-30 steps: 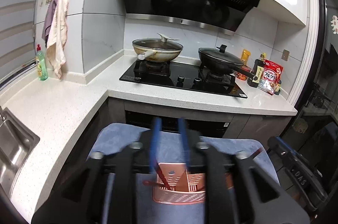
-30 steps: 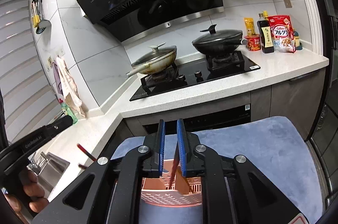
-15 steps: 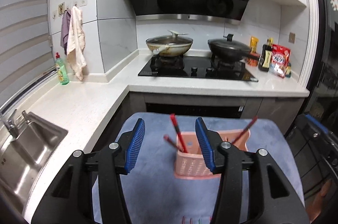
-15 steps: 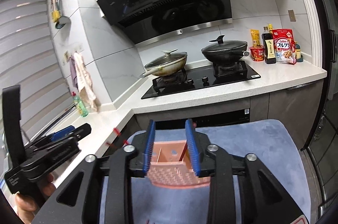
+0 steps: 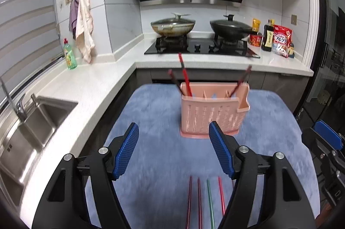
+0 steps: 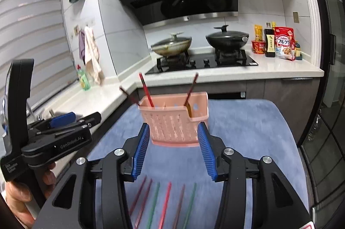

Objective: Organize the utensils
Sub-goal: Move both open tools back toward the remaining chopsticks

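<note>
Blue-covered surface point(image 6: 248, 121) before the stove: loose chopsticks point(image 6: 165, 203) lie side by side at its near edge, long axes pointing toward the pink holder point(image 6: 172, 121) beyond. Right gripper point(image 6: 173, 150) hangs directly over them, nearer than the left gripper point(image 5: 173, 153); both have just been opening, nothing between the jaws.

A pink perforated plastic utensil caddy point(image 5: 212, 114) is standing mid-way on the blue fabric mat point(image 5: 151, 121), slanted red chopsticks point(image 5: 184, 75) sticking above it; mat either side is lying bare.
</note>
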Motion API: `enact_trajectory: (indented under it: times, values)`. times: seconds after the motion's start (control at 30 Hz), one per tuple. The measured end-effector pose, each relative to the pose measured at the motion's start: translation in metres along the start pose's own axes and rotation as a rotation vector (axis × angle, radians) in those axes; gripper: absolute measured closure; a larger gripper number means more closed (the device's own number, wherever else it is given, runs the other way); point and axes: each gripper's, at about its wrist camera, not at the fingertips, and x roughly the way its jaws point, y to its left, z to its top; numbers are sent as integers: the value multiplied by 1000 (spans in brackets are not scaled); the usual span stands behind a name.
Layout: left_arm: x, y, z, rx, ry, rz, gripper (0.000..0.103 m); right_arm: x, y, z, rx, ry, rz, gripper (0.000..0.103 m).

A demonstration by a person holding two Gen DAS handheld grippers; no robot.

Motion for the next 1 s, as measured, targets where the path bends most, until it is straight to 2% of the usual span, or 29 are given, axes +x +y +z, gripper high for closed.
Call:
enact_trajectory:
  times: [0.17, 0.37, 0.53, 0.8, 1.0]
  values:
    - [-3, 2, -41, 10, 57, 1, 39, -14, 2, -41, -30, 35, -49, 57]
    - [4, 8, -102, -5, 152, 6, 38, -17, -2, -100, -30, 128, -93, 57]
    - [9, 12, -140, -21, 213, 2, 38, -16, -8, -139, -9, 202, -120, 57]
    - [7, 11, -177, -14, 256, -5, 38, -16, -9, -186, 15, 280, -141, 57]
    - [7, 7, -192, -19, 283, -21, 38, -12, -5, -202, 31, 311, -127, 59]
